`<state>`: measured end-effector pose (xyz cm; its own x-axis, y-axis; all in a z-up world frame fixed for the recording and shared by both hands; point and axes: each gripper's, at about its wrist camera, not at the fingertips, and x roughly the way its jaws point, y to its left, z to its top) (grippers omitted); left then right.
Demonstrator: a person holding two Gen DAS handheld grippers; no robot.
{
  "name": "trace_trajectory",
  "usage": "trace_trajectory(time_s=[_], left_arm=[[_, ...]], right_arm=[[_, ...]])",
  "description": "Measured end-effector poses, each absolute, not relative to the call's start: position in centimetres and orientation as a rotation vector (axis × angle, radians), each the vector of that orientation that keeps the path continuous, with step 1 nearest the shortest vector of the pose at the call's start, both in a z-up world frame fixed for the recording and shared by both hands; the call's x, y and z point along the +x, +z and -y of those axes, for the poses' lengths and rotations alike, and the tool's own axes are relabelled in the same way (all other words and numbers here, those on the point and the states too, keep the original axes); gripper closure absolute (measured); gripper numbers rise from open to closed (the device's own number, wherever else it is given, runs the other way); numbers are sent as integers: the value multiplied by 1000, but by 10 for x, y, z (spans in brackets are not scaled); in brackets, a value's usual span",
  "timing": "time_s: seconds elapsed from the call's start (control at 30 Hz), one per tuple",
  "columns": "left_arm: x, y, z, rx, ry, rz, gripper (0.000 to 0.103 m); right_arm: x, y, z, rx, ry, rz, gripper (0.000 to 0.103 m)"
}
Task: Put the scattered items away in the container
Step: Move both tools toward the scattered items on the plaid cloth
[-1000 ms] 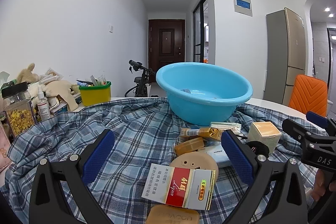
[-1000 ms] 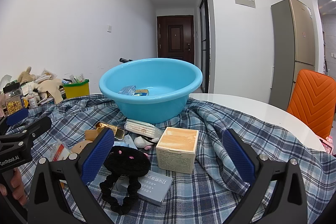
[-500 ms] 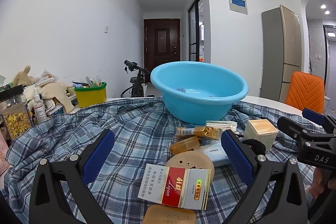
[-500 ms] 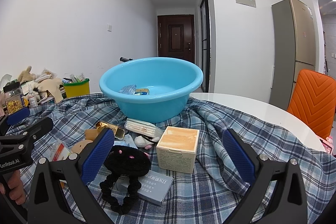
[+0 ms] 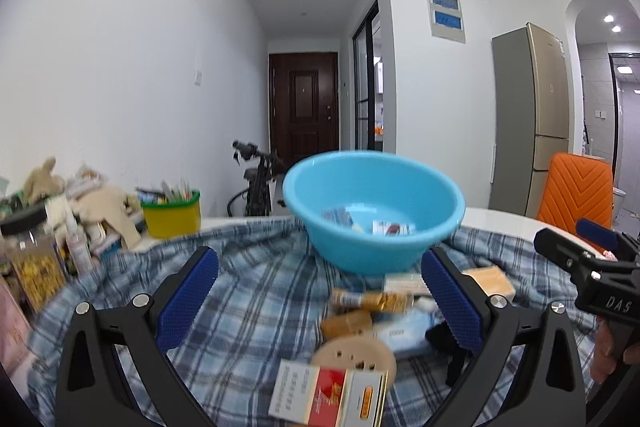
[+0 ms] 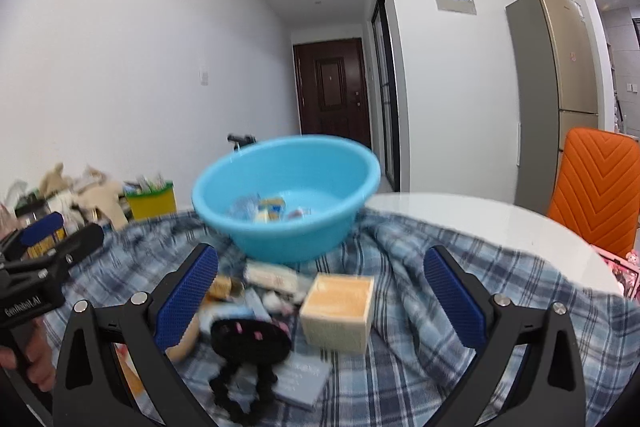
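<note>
A light blue basin (image 5: 374, 223) (image 6: 286, 203) stands on a blue plaid cloth (image 5: 256, 291) (image 6: 404, 267) with a few small packets inside. Scattered items lie in front of it. In the left wrist view I see a red and white carton (image 5: 328, 393), a round tan disc (image 5: 354, 357) and gold wrapped bars (image 5: 374, 301). The right wrist view shows a cream box (image 6: 338, 311), a black hair tie (image 6: 248, 345) and a grey-blue booklet (image 6: 304, 377). My left gripper (image 5: 320, 301) and my right gripper (image 6: 320, 301) are both open, held above the items, holding nothing.
A yellow tub with a green rim (image 5: 172, 217), soft toys (image 5: 104, 203), a spray bottle (image 5: 78, 251) and a jar (image 5: 36, 267) crowd the table's left side. An orange chair (image 6: 596, 187) stands right, beside bare white tabletop (image 6: 472, 223). A bicycle (image 5: 258, 179) is behind.
Both grippers have risen and tilted, so the basin's inside shows more and sits lower in both views. Both stay open. The current frames are blurred by motion.
</note>
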<state>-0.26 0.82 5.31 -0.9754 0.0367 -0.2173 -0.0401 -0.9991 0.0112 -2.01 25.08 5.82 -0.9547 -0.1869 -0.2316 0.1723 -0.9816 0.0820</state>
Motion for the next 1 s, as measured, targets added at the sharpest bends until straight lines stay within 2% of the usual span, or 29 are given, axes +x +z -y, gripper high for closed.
trace_trajectory(time_s=[0.17, 0.53, 1.0], left_arm=[[-7, 88, -7, -277, 3040, 22, 0], [3, 172, -13, -108, 3061, 6, 0], [25, 201, -7, -66, 3020, 19, 0]], right_arm=[[-22, 92, -247, 283, -2937, 45, 0], [-4, 170, -242, 69, -2944, 8, 0], [14, 194, -246, 20, -2935, -13, 0]])
